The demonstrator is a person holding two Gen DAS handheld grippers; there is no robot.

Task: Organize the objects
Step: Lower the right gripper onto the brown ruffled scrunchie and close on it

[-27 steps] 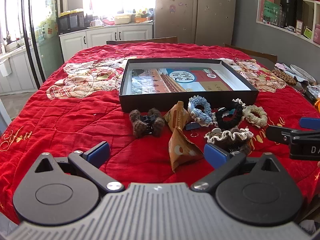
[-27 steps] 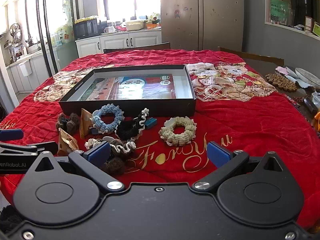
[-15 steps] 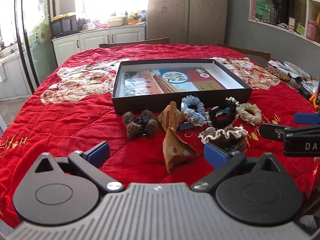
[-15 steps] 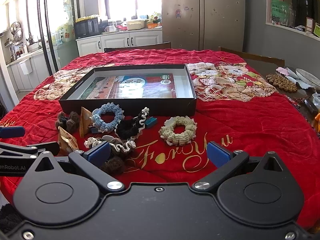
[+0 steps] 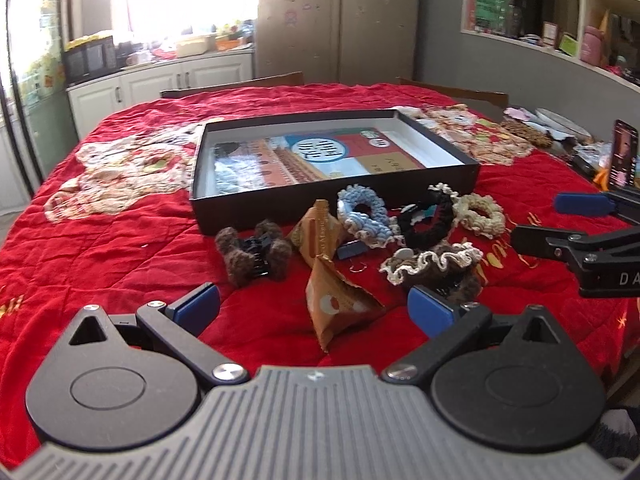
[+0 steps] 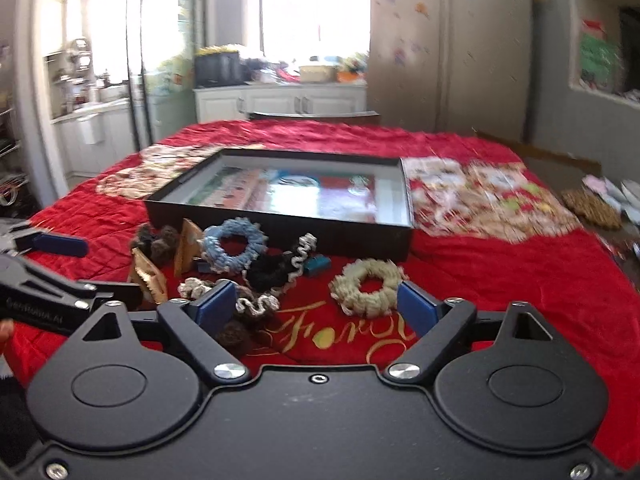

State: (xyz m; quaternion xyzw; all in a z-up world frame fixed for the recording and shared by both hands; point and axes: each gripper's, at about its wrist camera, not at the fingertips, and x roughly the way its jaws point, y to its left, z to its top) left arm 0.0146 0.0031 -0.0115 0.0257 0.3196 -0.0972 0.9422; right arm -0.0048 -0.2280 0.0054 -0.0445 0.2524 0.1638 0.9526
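A shallow black box (image 5: 336,204) (image 6: 280,232) lies open mid-table on the red quilt. In front of it lie a blue scrunchie (image 5: 362,216) (image 6: 234,244), a black one with cream trim (image 5: 430,220) (image 6: 276,268), a cream one (image 5: 478,214) (image 6: 366,288), a brown ruffled one (image 5: 432,266) (image 6: 248,304), a brown fuzzy hair claw (image 5: 254,254) (image 6: 158,242) and two brown triangular packets (image 5: 338,304) (image 5: 318,232). My left gripper (image 5: 314,308) (image 6: 92,270) hovers open just short of the nearer packet. My right gripper (image 6: 315,307) (image 5: 560,220) is open, its right pad beside the cream scrunchie.
A small blue clip (image 5: 352,248) (image 6: 318,264) lies among the scrunchies. A phone (image 5: 624,152), a plate and a brown beaded mat (image 5: 524,132) (image 6: 592,208) crowd the table's right edge. Chair backs stand at the far side.
My right gripper has moved in toward the pile, its view now blurred, and its jaws stand a little narrower. The left view has swung slightly, shifting the box and items leftward.
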